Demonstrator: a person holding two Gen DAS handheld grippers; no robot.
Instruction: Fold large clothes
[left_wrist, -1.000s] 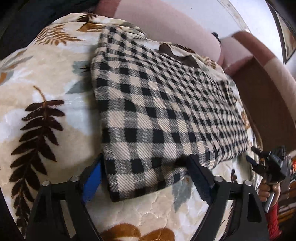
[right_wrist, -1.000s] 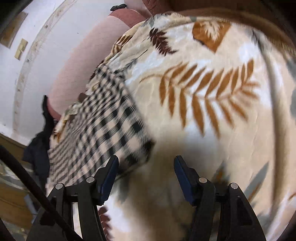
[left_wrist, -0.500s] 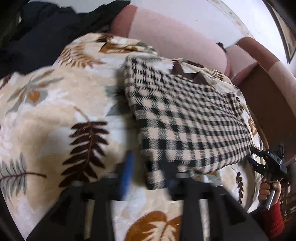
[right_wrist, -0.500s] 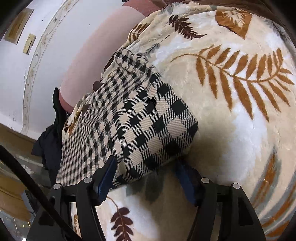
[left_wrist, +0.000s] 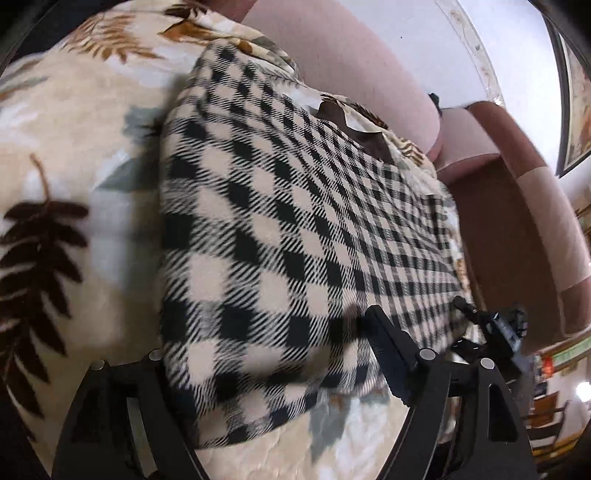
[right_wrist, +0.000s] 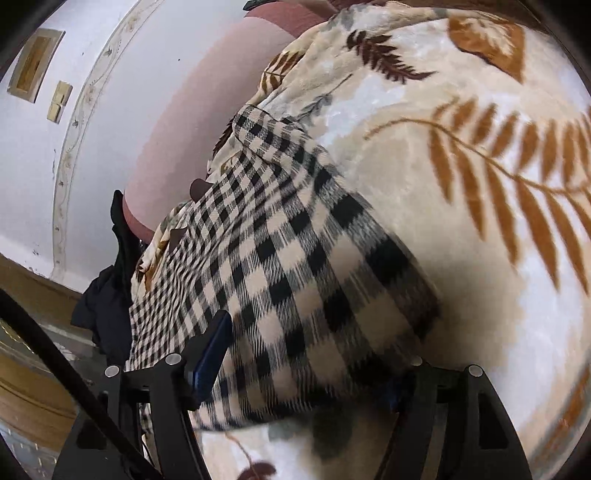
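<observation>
The folded checked garment (left_wrist: 295, 229) lies on the leaf-print blanket (left_wrist: 74, 155), in front of the pink sofa back (left_wrist: 351, 62). Both grippers have moved in since a second ago: the left gripper (left_wrist: 266, 350) and right gripper (right_wrist: 314, 354) now straddle its near corners, jaws apart, cloth lying between them

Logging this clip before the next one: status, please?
Left gripper open, straddling checked garment's near corner. Right gripper open over the other near corner. Garment folded flat on leaf-print blanket. Nothing in the way.
</observation>
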